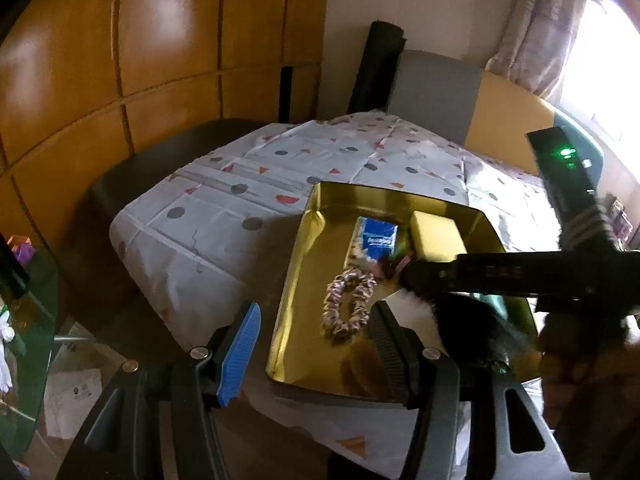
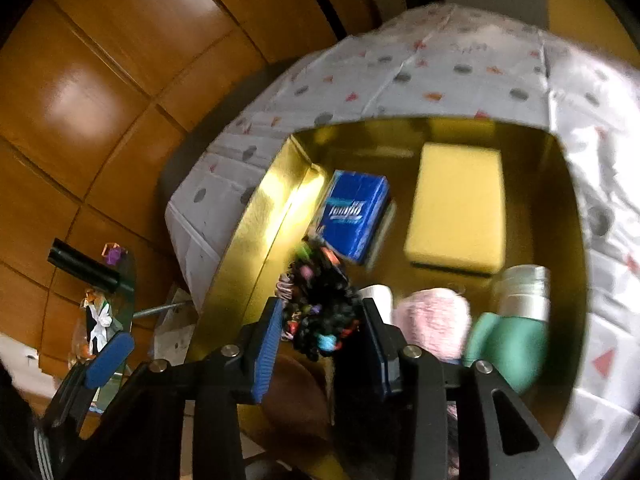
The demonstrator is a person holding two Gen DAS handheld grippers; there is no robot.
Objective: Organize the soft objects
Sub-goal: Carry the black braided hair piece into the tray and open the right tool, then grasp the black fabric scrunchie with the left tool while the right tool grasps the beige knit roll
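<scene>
Scrunchies and other soft bits lie in the gold tray (image 2: 256, 216) under both my tools. My right gripper (image 2: 320, 320) has a dark, multicoloured scrunchie (image 2: 320, 312) between its fingers; its left pad touches the fabric, but blur keeps me from saying whether the right pad presses on it, so I cannot tell if it pinches or has let go. Just ahead of that tool I see a blue tissue pack (image 2: 356, 216), and ahead to its right a yellow sponge (image 2: 460, 208). Close on its right sit a white roll (image 2: 378, 296), a pink fluffy thing (image 2: 432, 320) and a green item (image 2: 508, 344), all inside the tray.

My left gripper (image 1: 316, 352) stands spread with nothing pinched, straddling the tray's near-left corner. A pink satin scrunchie (image 1: 348, 304) lies just ahead between its fingers. The right tool crosses in from its right, over the tray. The tray rests on a spotted cloth (image 1: 224, 200).
</scene>
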